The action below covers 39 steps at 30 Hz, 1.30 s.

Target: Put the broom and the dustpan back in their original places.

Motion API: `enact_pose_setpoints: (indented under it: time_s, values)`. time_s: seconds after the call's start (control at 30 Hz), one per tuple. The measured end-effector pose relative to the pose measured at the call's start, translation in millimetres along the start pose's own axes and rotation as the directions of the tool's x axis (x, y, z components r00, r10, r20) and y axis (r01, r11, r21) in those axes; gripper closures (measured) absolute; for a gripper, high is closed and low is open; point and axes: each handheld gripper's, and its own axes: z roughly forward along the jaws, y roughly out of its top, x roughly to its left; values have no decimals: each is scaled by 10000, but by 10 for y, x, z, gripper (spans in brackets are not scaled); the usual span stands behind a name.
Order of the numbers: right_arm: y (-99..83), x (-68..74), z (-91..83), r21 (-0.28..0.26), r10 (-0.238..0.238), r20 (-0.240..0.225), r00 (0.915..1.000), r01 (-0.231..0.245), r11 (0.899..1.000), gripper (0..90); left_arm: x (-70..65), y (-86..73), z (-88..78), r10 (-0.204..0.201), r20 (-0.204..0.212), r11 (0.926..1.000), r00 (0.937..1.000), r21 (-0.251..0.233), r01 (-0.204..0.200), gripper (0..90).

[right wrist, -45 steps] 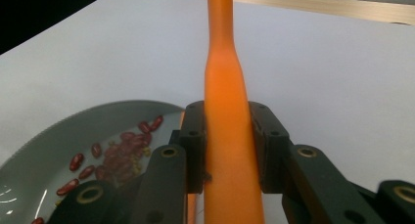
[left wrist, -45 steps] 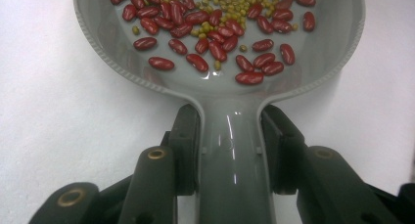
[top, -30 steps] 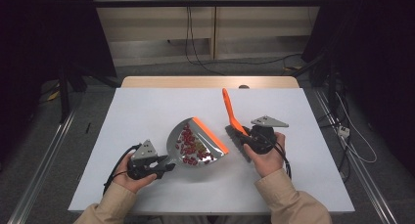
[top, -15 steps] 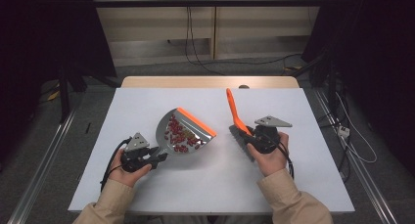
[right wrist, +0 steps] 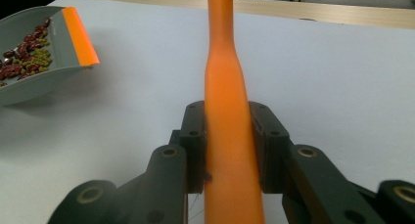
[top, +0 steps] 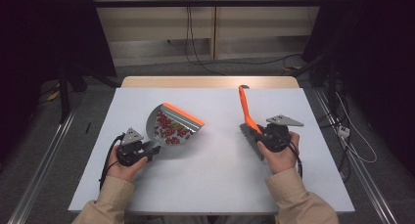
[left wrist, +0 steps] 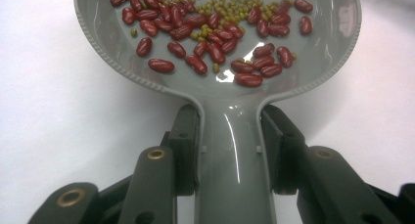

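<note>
Both hands have drifted apart since the earlier frame; the left tool [top: 147,151] clamps the grey dustpan [top: 172,128] by its handle (beans inside); the right tool [top: 258,135] grips the orange brush [top: 245,111], well apart on the tabletop [top: 215,175].

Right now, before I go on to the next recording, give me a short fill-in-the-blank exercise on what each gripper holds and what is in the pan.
1. The left gripper is shut on the grey handle of the ____.
2. The right gripper clamps the brush by its ____ handle.
3. In the dustpan lie dark red kidney beans and smaller ____ beans.
4. The pan's front lip is coloured ____.

Missing words: dustpan; orange; green; orange
</note>
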Motion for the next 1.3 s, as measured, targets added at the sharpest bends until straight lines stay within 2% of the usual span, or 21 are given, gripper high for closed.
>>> enact_pose_setpoints:
  time_s: [0.2,0.33,0.4,0.47,0.67,1.3]
  values:
    - [-15,-126,-38,-64,175,274,9995,-174,9998,711,47,-2,13,-268,-294,9996,9992,54,270,629]
    - [-7,-204,-74,-163,365,414,9985,-359,9992,711,95,-4,28,-539,-693,9983,9961,185,554,630]
    - [-3,-218,-82,-181,377,445,9983,-369,9992,711,107,-2,29,-542,-752,9981,9957,249,562,630]
    - [4,-254,-102,-245,440,534,9976,-428,9988,711,134,-5,38,-732,-956,9967,9927,271,761,630]
    - [-16,-335,-105,-231,590,703,9958,-575,9981,711,168,-12,57,-925,-1310,9942,9871,423,988,630]
    - [-47,-598,-177,-134,519,1540,9867,-504,9986,711,205,-21,84,-1196,-1781,9891,9767,641,1328,630]
